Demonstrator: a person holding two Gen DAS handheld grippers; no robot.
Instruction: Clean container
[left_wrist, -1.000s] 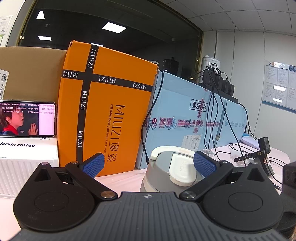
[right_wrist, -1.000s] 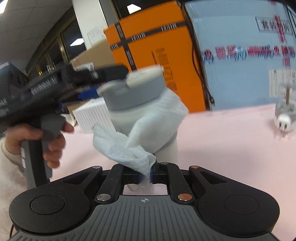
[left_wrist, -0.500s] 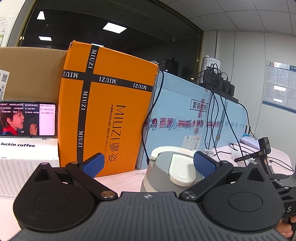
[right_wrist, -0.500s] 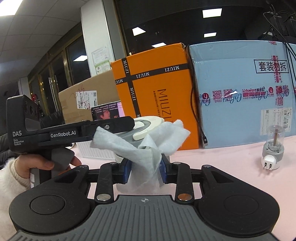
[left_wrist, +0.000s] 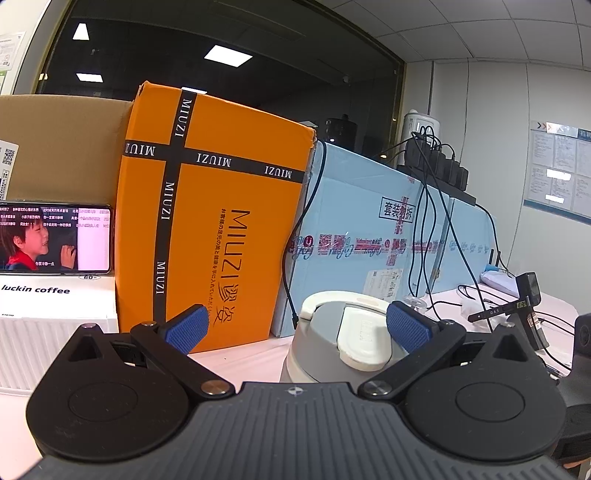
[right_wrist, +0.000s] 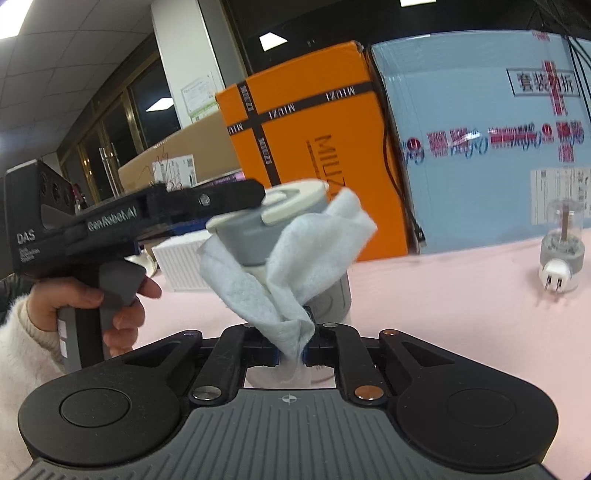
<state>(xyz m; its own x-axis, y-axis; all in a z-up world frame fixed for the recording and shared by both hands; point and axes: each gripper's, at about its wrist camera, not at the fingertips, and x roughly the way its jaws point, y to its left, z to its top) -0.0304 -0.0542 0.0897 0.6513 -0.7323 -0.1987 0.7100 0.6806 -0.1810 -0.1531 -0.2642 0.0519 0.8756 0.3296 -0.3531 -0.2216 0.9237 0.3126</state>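
A grey bottle with a white flip lid (left_wrist: 343, 334) stands on the pink table. My left gripper (left_wrist: 297, 326) is open, its blue pads wide apart, and the right pad (left_wrist: 408, 328) sits by the lid. In the right wrist view the bottle (right_wrist: 273, 229) stands just ahead. My right gripper (right_wrist: 291, 345) is shut on a white cloth (right_wrist: 291, 258), which lies pressed against the bottle's side below the lid. The left gripper's body (right_wrist: 110, 225) reaches to the lid from the left.
An orange MIUZI box (left_wrist: 210, 221) and a light blue box (left_wrist: 376, 236) stand behind the bottle. A phone (left_wrist: 55, 238) leans on a white box (left_wrist: 44, 317) at the left. A small plug-in device (right_wrist: 559, 251) and cables (left_wrist: 491, 306) lie to the right.
My right gripper has tilted and moved the cloth up along the bottle's side. The left gripper and bottle have stayed still.
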